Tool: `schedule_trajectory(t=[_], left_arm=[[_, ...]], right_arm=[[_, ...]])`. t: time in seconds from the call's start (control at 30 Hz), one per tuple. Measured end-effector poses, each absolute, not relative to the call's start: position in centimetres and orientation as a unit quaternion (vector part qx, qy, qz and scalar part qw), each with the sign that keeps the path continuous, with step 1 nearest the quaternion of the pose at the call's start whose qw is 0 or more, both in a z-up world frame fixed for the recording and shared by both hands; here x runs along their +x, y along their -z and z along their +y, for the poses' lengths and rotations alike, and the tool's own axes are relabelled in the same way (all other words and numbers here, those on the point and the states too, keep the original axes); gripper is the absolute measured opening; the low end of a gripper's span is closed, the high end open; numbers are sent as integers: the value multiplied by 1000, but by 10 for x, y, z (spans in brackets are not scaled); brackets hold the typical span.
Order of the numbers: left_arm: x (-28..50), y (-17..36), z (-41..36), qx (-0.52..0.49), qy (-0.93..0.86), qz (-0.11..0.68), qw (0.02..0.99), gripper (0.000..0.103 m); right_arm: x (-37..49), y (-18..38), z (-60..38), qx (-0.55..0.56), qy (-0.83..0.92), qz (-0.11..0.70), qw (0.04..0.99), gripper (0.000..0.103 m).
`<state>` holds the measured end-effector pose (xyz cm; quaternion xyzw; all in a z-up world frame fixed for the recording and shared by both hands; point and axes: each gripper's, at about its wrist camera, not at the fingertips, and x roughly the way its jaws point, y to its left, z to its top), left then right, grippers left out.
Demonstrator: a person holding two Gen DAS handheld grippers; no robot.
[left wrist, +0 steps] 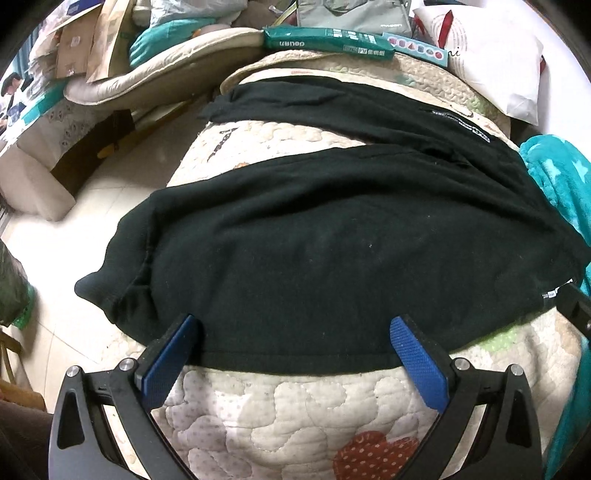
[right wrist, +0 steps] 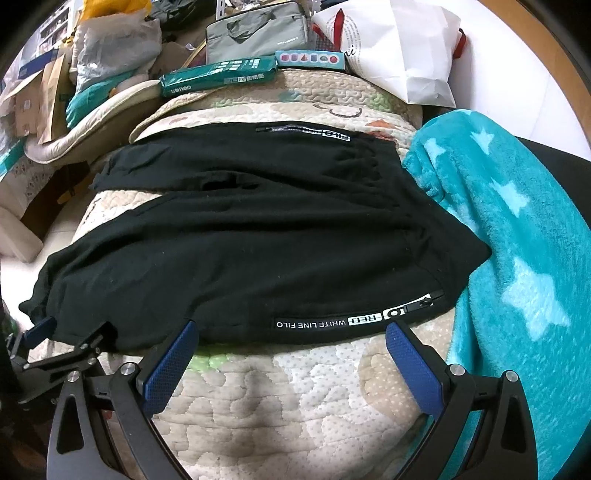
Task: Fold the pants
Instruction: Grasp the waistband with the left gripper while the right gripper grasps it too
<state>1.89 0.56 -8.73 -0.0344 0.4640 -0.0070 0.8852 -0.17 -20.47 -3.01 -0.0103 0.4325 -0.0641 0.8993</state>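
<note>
Black fleece pants [left wrist: 332,236] lie spread flat across the cream quilted bedspread [left wrist: 295,406] on the bed, with the two legs running off to my left and the waist end toward my right. A strip of bedspread shows between the legs, so they are parted rather than stacked. Along the near edge of the pants runs a zipped pocket with a white printed label [right wrist: 351,319] reading "WHITE LINE FILO".

My left gripper [left wrist: 295,332] is spread wide, its blue-padded fingers [left wrist: 417,365] straddling the near hem of the closer leg; the tips sit at the edge of the cloth, with nothing clamped between them. My right gripper [right wrist: 291,339] is likewise wide apart, its tips just at the near edge of the pants on either side of the label, holding nothing.

A fluffy turquoise blanket with pale stars [right wrist: 517,240] lies on the right, touching the waist end. At the far side of the bed sit a green flat packet [right wrist: 218,79], a grey fabric bag [right wrist: 258,31] and a white paper bag [right wrist: 402,48].
</note>
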Motion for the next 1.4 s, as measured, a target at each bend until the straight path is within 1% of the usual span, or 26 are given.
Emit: schedule_trajectory(t=[0.2, 0.27, 0.33, 0.5, 0.63, 0.77, 0.87, 1.0, 1.03, 1.07, 1.13, 1.2, 1.4], left_arm=[[14, 77, 5, -24, 1, 467, 884, 103], [9, 67, 4, -16, -4, 454, 891, 103], [6, 51, 3, -12, -2, 436, 900, 103], [8, -12, 13, -31, 33, 383, 923, 103], [33, -46, 22, -7, 47, 367, 929, 103], [77, -57, 47, -15, 32, 386, 922, 103], [117, -55, 74, -51, 17, 411, 910, 103], [176, -38, 105, -94, -15, 446, 890, 103], [190, -30, 110, -103, -19, 458, 883, 102], [206, -21, 114, -114, -22, 472, 874, 98], [234, -7, 119, -131, -22, 496, 858, 69], [262, 9, 121, -146, -17, 518, 843, 58], [329, 43, 112, -135, -29, 532, 835, 58]], right_arm=[[-7, 17, -205, -4, 54, 412, 909, 103], [-9, 8, -207, 0, 50, 401, 915, 103], [-8, 0, -210, 11, 40, 401, 915, 103], [8, -25, -229, 50, 0, 429, 902, 103], [27, -53, -243, 36, -23, 428, 903, 103], [53, -75, -250, -19, -44, 417, 907, 103], [84, -73, -256, -50, -59, 434, 898, 103], [127, -51, -267, -66, -46, 463, 883, 103], [140, -43, -272, -59, -45, 475, 877, 103], [152, -36, -276, -49, -45, 486, 872, 103], [175, -23, -287, -33, -52, 504, 861, 103], [194, -15, -295, -26, -57, 511, 857, 103], [260, -6, -309, -30, -91, 497, 863, 99]])
